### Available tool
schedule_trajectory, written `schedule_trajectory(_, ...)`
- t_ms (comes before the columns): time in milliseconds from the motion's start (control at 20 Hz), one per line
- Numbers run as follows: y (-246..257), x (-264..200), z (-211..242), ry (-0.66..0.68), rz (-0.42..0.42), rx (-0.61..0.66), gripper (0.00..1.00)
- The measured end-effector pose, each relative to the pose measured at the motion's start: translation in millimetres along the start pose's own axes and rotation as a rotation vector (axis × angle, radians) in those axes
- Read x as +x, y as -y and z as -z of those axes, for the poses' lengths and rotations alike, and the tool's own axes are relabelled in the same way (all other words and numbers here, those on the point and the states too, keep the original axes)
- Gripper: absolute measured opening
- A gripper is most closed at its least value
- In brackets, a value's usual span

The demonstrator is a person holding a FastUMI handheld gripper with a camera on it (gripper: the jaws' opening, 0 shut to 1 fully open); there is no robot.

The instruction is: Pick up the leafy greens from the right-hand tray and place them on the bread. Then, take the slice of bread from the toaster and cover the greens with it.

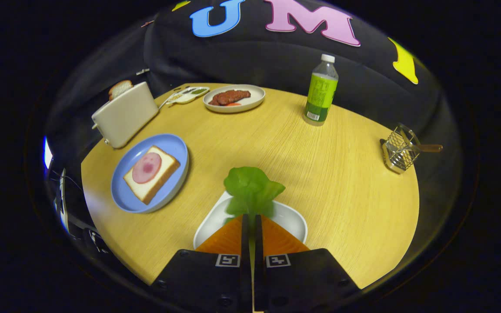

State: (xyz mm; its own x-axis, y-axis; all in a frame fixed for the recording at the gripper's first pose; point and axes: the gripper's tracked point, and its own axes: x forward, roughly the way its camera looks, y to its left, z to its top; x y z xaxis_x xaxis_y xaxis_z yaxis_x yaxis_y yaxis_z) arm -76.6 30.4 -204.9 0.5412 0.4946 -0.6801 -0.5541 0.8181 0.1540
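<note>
Plainly the gripper point(251, 221) has the greens point(252, 188) in hand: its two fingers are drawn together with only a thin slit between them, and the leaf's lower end runs down into that slit, so both fingers look clamped on it. Held by the stem end, the leaf stands up and forward of the fingertips, which leaves its broad part free to be laid flat later. It sits over the white tray point(292, 221), whose rim shows on either side of the fingers; whether the leaf is clear of the tray or brushing it I cannot tell. The greens are a bright green, ruffled leaf with a rounded top and a pointed lobe to one side, soft-edged and slightly blurred. Off to the left, well apart, a blue plate point(127, 198) carries the bread point(160, 180) topped with a round pink slice of ham point(146, 168), face up and open, ready to receive the leaf. Beyond the plate stands the toaster point(125, 114) with a second slice point(120, 88) poking out of its slot, easy to grasp from above. The first step seems half done.
</note>
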Motion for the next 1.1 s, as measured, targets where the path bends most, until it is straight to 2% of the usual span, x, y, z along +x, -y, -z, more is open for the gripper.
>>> schedule_trajectory(450,8.3,-107.0,-95.7,0.275,0.06,0.08,0.07)
schedule_trajectory(850,-16.6,-193.0,-188.8,0.521,0.077,0.079,0.07)
schedule_trajectory(1100,-65.7,-201.0,-213.0,0.529,0.013,0.013,0.07)
